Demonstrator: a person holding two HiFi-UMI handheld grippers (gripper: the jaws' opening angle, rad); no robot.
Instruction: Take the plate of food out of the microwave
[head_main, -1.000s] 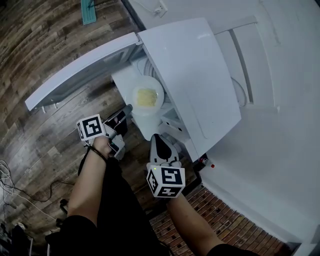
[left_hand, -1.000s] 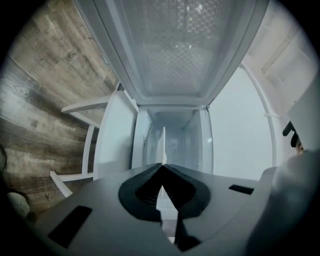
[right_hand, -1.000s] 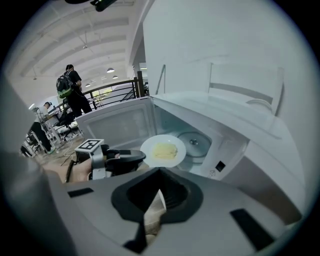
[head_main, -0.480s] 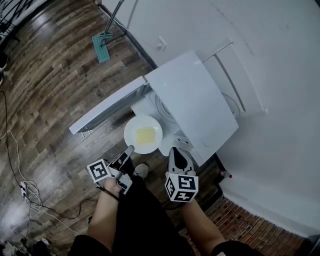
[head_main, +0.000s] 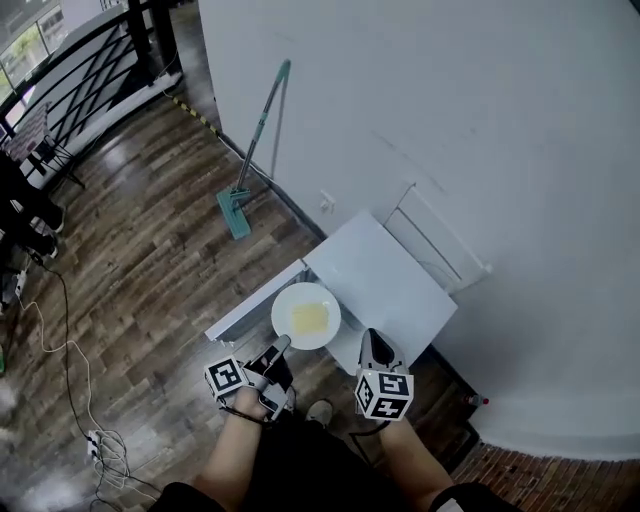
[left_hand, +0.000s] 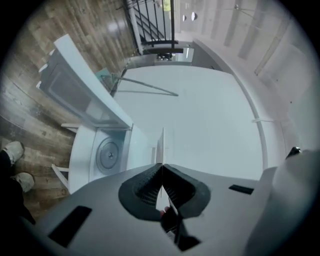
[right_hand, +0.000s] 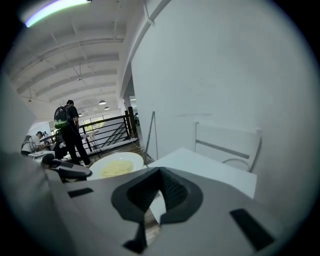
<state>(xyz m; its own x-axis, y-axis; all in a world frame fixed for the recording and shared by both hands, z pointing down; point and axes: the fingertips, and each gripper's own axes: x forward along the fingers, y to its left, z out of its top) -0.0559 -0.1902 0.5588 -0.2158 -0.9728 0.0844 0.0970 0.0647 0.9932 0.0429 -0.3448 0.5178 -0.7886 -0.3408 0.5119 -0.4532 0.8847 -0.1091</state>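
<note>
Plate (head_main: 306, 316) with yellow food (head_main: 309, 318) is outside the microwave (head_main: 385, 285), held in the air over its open door (head_main: 250, 308). My left gripper (head_main: 280, 346) has its fingers clenched on the near rim of the plate. My right gripper (head_main: 372, 340) is just beside the plate, fingers closed together with nothing between them. A mop (head_main: 252, 160) leans on the wall behind.

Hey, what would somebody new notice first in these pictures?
A white plate of yellow food stands out, held in mid-air by its rim in the shut jaws of the left gripper. It is just in front of the white microwave, whose door stands open. Further back, a teal mop leans against the wall.
</note>
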